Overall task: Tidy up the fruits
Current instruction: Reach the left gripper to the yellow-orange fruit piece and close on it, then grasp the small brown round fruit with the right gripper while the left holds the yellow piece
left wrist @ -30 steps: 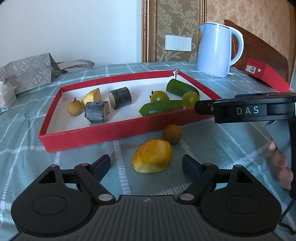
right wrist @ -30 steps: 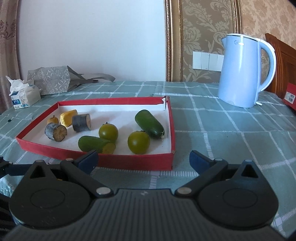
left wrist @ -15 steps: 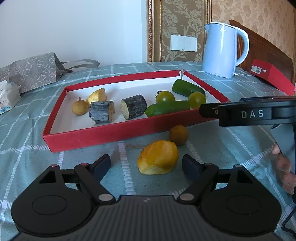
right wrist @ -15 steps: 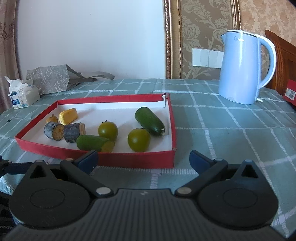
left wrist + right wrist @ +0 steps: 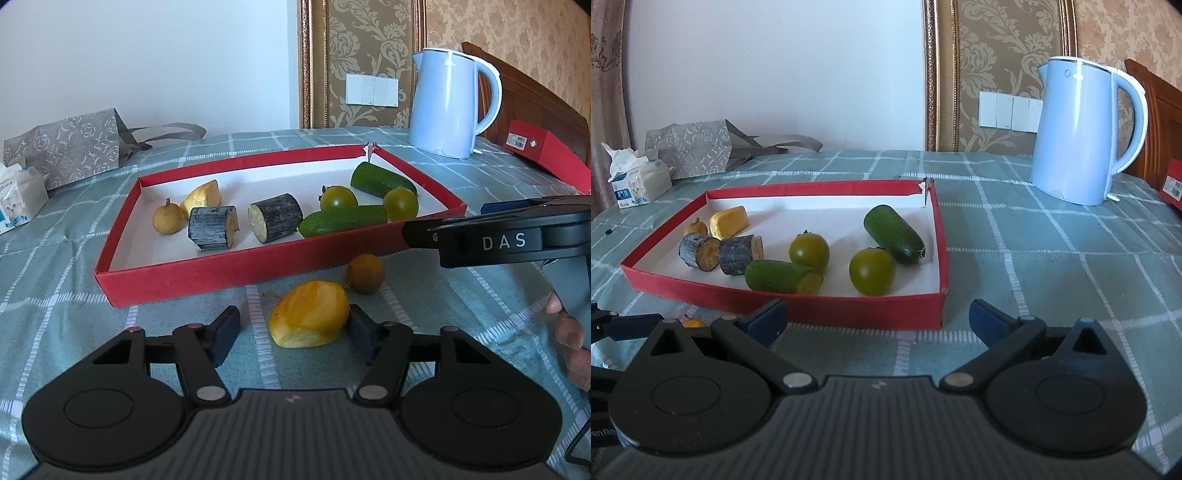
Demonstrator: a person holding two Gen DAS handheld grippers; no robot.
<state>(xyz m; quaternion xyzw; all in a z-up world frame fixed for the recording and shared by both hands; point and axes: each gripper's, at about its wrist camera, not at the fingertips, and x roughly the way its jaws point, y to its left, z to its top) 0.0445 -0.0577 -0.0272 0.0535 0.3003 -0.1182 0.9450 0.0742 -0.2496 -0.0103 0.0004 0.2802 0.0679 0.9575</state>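
Observation:
A red tray [image 5: 221, 269] on the checked cloth holds two green cucumber pieces, two green tomatoes, two dark cane pieces, a yellow chunk and a small brown fruit. In front of it lie a yellow fruit piece [image 5: 309, 314] and a small brown round fruit [image 5: 365, 272]. My left gripper [image 5: 293, 334] is open around the yellow piece; its right finger touches the piece. My right gripper [image 5: 878, 320] is open and empty just in front of the tray's near wall [image 5: 849, 310]; its body also shows in the left wrist view [image 5: 506, 240].
A light blue kettle [image 5: 448, 107] stands behind the tray to the right. A red box [image 5: 543, 157] lies at the far right. A grey paper bag [image 5: 70, 147] and a tissue pack [image 5: 18, 199] sit at the back left.
My left gripper has moved forward, so the yellow fruit piece now sits between its fingers, and the fingers have narrowed a little. The right gripper has drifted slightly.

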